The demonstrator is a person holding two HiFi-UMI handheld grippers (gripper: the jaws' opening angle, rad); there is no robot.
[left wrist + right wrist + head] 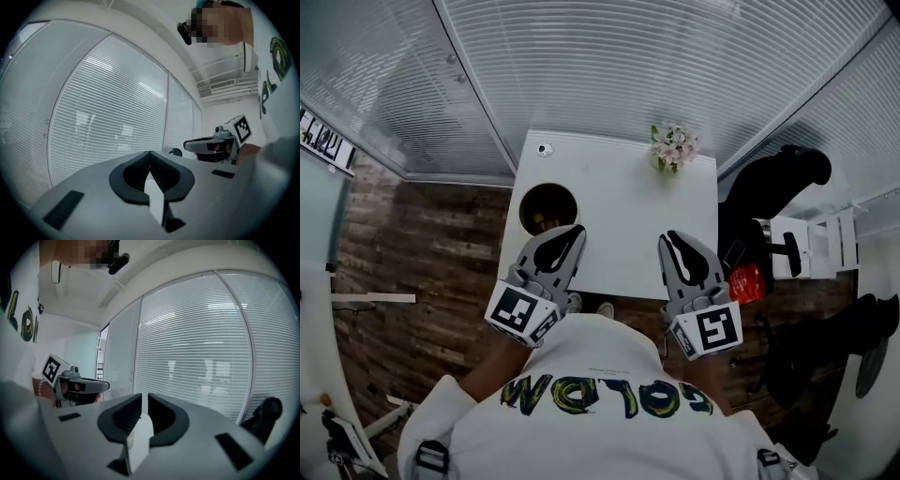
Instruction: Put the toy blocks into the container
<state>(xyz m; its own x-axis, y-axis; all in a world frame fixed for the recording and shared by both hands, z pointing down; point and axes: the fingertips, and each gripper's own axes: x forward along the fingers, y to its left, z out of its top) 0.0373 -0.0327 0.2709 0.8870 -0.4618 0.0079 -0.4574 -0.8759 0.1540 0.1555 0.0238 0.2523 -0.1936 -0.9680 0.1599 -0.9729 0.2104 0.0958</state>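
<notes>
Head view, surface (623, 220): white, set against the blinds (609, 56); no loose blocks showed on it.
Head view, container (548, 208): round, brown, at the surface's left edge, just ahead of the left claw.
Head view, container contents: dark inside with a faint yellowish spot low down; could not tell if that was blocks.
Head view, blocks: none seen outside the container, so the task looked finished or nearly so.
Head view, left claw (577, 231): held over the near edge and pointed at the container, likely parked at rest.
Head view, right claw (669, 236): over the near edge, well apart from the container, pointed at bare surface.
Head view, flowers (673, 147): at the far right corner, out of the way.
Head view, chair (778, 187): black, off the surface's right side.
Left gripper view, left claw (149, 154): jaw tips met, nothing between them.
Left gripper view, aim: level, toward the blinds (108, 117); right claw (190, 145) showed alongside.
Right gripper view, right claw (144, 398): jaws a narrow slit apart, nothing clamped, only white surface seen through the gap.
Right gripper view, aim: near level at the blinds (201, 348); left claw (104, 386) beside it, chair top (268, 411) at right.
Why held so: both claws were empty and level at the near edge, which read as idle.
</notes>
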